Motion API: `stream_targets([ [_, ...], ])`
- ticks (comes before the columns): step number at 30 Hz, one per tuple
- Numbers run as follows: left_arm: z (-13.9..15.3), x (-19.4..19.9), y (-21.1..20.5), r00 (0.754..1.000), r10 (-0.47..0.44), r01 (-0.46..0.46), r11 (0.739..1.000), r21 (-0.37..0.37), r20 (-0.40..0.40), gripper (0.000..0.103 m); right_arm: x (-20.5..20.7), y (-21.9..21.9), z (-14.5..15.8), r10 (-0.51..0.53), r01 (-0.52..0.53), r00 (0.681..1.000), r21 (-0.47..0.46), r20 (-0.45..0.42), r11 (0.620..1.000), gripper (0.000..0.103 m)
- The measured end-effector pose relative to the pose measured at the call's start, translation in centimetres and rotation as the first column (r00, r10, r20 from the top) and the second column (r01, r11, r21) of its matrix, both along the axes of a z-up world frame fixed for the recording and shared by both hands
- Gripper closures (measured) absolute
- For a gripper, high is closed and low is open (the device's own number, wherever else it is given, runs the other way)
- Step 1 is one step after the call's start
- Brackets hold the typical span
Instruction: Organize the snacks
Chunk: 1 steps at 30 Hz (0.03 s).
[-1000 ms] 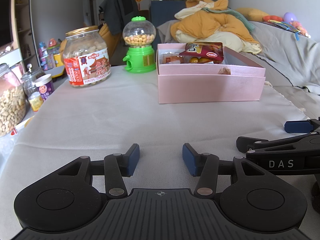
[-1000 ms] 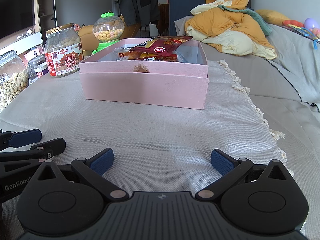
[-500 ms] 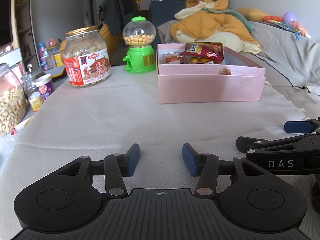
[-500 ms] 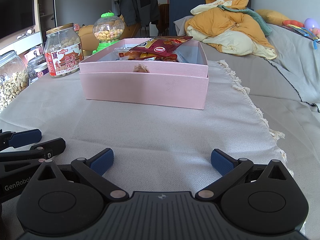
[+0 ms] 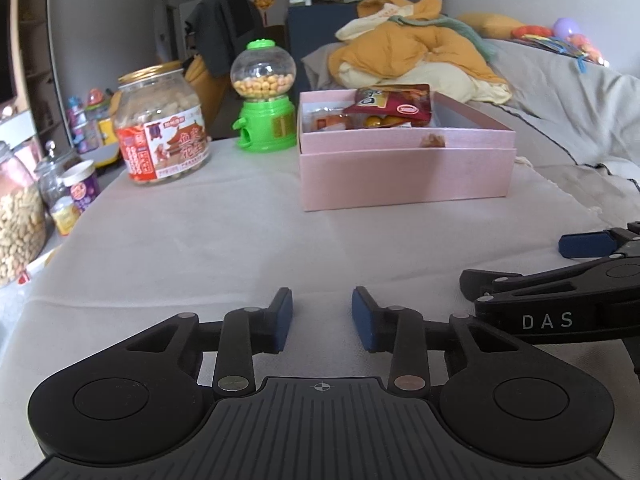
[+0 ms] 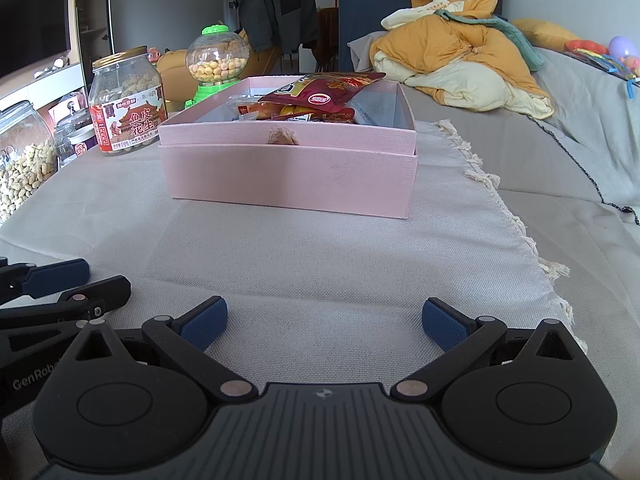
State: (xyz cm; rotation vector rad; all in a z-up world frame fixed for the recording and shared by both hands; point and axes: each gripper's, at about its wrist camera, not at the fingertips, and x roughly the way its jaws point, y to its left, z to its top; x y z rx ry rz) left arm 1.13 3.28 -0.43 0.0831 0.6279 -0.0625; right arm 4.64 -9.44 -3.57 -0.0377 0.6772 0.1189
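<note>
A pink box (image 5: pixel 404 176) stands on the cloth-covered table, holding several snack packets with a red packet (image 5: pixel 394 105) on top. It also shows in the right wrist view (image 6: pixel 288 178) with the red packet (image 6: pixel 320 92). My left gripper (image 5: pixel 321 318) rests low on the cloth, jaws a little apart and empty. My right gripper (image 6: pixel 323 320) is wide open and empty, beside the left one and well short of the box.
A peanut jar (image 5: pixel 160 128) and a green candy dispenser (image 5: pixel 264 98) stand left of the box. More jars (image 5: pixel 18 216) sit at the far left edge. A pile of yellow bedding (image 6: pixel 460 56) lies behind on the grey sofa. The cloth's fringed edge (image 6: pixel 520 232) runs along the right.
</note>
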Motion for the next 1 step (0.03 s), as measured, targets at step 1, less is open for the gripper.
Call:
stream_targets([
  [1, -0.01, 0.06, 0.23, 1.0, 0.0, 0.0, 1.0, -0.014, -0.003, 0.064, 0.0, 0.0, 0.0, 0.0, 0.0, 1.0, 0.0, 0.0, 1.0, 0.0],
])
